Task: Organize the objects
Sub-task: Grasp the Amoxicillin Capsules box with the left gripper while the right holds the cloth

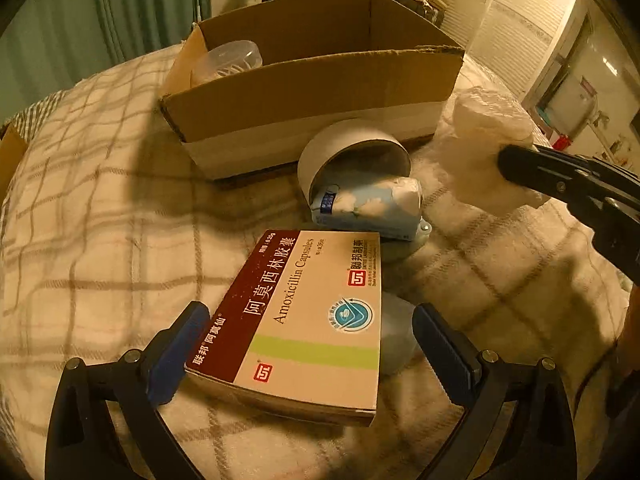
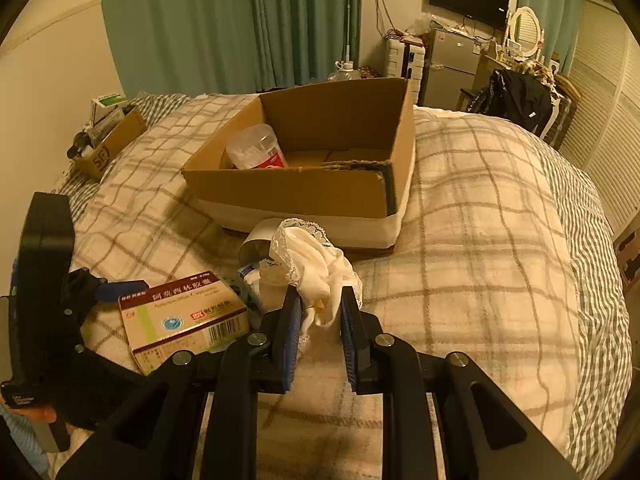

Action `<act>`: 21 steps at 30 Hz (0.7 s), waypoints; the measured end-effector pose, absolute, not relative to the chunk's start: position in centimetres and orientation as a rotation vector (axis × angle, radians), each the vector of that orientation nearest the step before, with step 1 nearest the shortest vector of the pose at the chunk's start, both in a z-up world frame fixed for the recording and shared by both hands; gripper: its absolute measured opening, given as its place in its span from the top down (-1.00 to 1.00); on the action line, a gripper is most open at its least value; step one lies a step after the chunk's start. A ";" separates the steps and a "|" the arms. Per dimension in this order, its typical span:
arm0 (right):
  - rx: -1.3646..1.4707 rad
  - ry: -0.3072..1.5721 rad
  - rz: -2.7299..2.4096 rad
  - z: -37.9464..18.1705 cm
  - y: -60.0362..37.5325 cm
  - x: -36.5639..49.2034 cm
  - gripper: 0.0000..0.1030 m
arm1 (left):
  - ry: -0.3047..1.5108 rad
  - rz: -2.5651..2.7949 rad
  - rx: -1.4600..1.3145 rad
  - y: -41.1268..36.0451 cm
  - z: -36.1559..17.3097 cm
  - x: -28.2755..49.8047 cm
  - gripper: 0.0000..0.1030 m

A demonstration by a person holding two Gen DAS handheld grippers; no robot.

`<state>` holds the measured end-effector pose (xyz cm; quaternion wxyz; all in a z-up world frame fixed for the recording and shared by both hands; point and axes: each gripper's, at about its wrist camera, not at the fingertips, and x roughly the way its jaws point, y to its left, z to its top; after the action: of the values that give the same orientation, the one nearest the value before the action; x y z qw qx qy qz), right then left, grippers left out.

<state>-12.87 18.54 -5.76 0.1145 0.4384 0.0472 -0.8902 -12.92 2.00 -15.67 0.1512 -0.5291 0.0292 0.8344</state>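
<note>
**Both grippers loaded over the bed, box not yet reached**

Setting: checked blanket [image 2: 480,208] on a bed, open cardboard box [image 2: 320,196] sitting on it ahead of both grippers. One item is already inside, a clear plastic jar [image 2: 258,148] lying against the box's left end. Rest of the box floor looks bare.

Left gripper [image 1: 308,344]: jaws spread wide with the medicine box [image 1: 308,320] between them. The left pad touches the carton's maroon edge; the right pad stands clear of it, with a gap showing. The carton's near end is raised off the blanket, so it looks propped or only partly gripped. Judgement: grip not yet made; the jaws need to close before lifting.

Right gripper [image 2: 320,312]: jaws drawn close together, clamped on a bunched white cloth [image 2: 316,264] with a lace edge. The cloth stands up above the fingertips, off the blanket. Judgement: pinching it low keeps the loose folds gathered for the carry.

Still loose on the blanket, just in front of the box: a tipped grey cup [image 1: 352,156] with a blue-and-white soft packet [image 1: 368,204] partly inside its mouth.

A second small carton of odds and ends [image 2: 108,140] sits far left, well apart.

Progress estimate: early; one item boxed, two in hand, two waiting.
</note>
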 end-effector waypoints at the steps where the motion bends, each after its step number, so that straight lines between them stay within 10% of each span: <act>1: 1.283 0.133 -2.614 -5.7 18.7 -12.9 0.65 | 0.067 2.392 -1.539 1.7 -15.9 -13.2 -1.00; 21: 1.147 0.055 -2.709 -2.1 20.1 -9.9 0.65 | -0.149 2.580 -1.406 0.5 -10.2 -10.4 -0.59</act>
<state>-9.85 20.07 -2.15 0.0997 0.3879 0.0186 -0.9161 -10.44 0.47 -10.24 0.0996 -0.4755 -0.0503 0.8726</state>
